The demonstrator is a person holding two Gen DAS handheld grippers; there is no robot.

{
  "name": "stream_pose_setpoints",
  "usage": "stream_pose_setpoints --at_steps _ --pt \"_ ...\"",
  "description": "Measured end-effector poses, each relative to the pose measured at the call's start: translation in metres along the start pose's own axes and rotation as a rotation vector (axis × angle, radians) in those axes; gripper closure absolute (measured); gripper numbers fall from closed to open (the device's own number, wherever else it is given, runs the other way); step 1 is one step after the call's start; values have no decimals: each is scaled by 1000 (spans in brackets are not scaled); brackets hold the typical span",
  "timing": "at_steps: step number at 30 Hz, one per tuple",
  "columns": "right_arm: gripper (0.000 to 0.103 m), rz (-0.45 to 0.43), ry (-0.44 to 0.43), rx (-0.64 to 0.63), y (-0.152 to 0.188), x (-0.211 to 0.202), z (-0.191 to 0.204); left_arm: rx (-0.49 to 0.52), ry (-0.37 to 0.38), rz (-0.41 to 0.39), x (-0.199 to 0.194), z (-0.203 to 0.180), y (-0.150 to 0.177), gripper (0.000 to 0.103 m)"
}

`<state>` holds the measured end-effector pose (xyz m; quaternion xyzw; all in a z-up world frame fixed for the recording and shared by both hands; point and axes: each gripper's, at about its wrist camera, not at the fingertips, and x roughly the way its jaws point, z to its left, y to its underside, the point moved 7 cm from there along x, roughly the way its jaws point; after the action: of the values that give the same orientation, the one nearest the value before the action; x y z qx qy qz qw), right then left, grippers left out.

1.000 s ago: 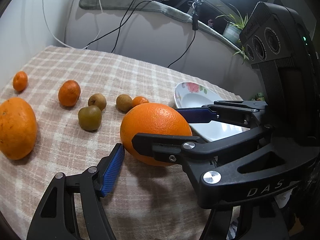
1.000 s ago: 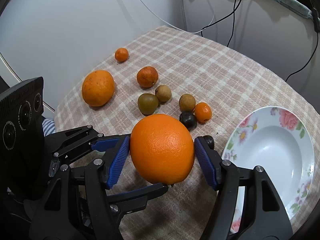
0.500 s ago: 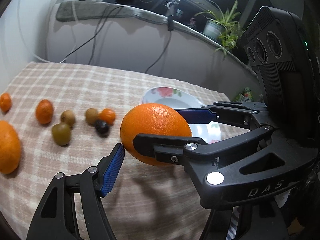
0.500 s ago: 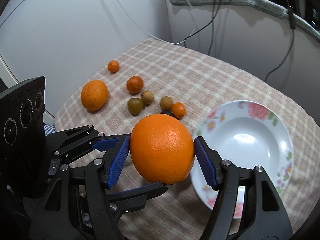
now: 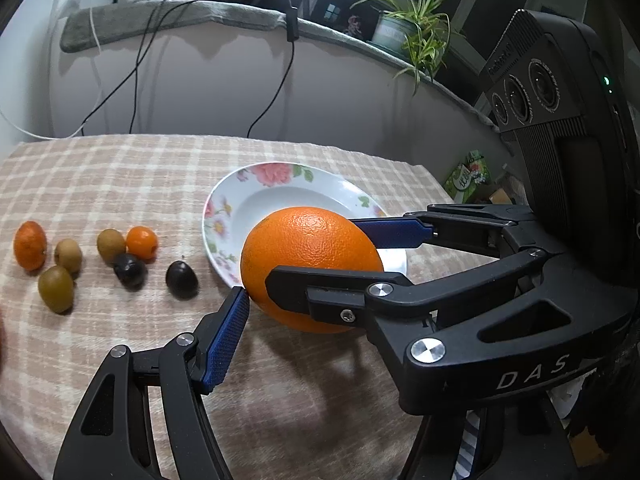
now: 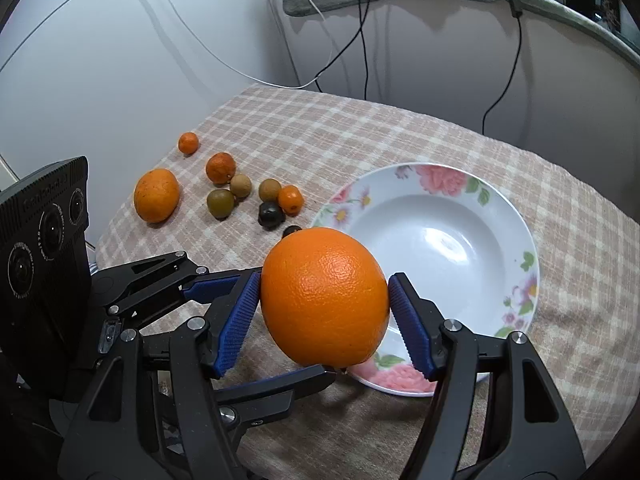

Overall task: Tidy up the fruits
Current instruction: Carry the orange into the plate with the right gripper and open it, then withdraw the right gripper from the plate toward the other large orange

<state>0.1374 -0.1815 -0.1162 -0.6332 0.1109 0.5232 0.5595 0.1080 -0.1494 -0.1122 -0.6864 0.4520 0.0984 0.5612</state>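
The right gripper [image 6: 325,280] has the orange [image 6: 320,312] clamped between its two blue pads [image 6: 240,316], one on each side of the fruit, jaws about as wide as the orange is broad. The left gripper [image 5: 316,294] comes in from the side away from the plate [image 6: 532,264], also spread wide around the same orange. In the left wrist view the tip of its blue pad touches the orange low on the side away from the plate. In the right wrist view the tip of its other finger sits against the underside, so both grippers have hold of this one fruit.

The orange hangs clear of the checked tablecloth [image 6: 400,128], over the plate's near rim on the side facing the other fruit. Part of it covers the flowered edge of the plate. The bowl of the plate, white with pink flowers round its rim, has nothing in it.

The rest of the fruit lies on the cloth on the far side of the orange from the plate. Nearest the plate is a dark fruit [image 6: 291,231], half hidden behind the held orange, with a second dark fruit [image 6: 271,214] just beyond. A small mandarin [image 6: 290,199] touches that second one. Farther from the plate lie two brown fruits [image 6: 269,189], a greenish fruit [image 6: 220,203] and a larger mandarin [image 6: 220,167]. Farthest from the plate are a second orange [image 6: 156,195] and a tiny mandarin [image 6: 188,143]. Behind the plate, cables [image 6: 362,40] hang down the wall, and a potted plant [image 5: 408,36] stands on the ledge above
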Motion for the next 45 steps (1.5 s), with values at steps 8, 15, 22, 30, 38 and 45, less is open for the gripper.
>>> stream_pose_setpoints --at_steps 8,15,22,30,38,45 --pt "34 1 4 12 1 -1 -3 7 -6 9 1 -3 -1 35" --pt "26 -13 73 5 0 -3 -9 3 -41 -13 -7 4 -4 37" --pt "22 -76 132 20 -6 -21 -19 11 -63 -31 -16 7 -3 37" --pt "22 -121 197 16 -7 -30 -14 21 -95 -56 -29 10 -2 37" --pt "22 -157 237 6 -10 -41 -7 -8 -117 -87 -44 23 -3 37" --pt "22 -171 259 -34 -15 -45 7 -26 -158 -98 -57 38 0 37"
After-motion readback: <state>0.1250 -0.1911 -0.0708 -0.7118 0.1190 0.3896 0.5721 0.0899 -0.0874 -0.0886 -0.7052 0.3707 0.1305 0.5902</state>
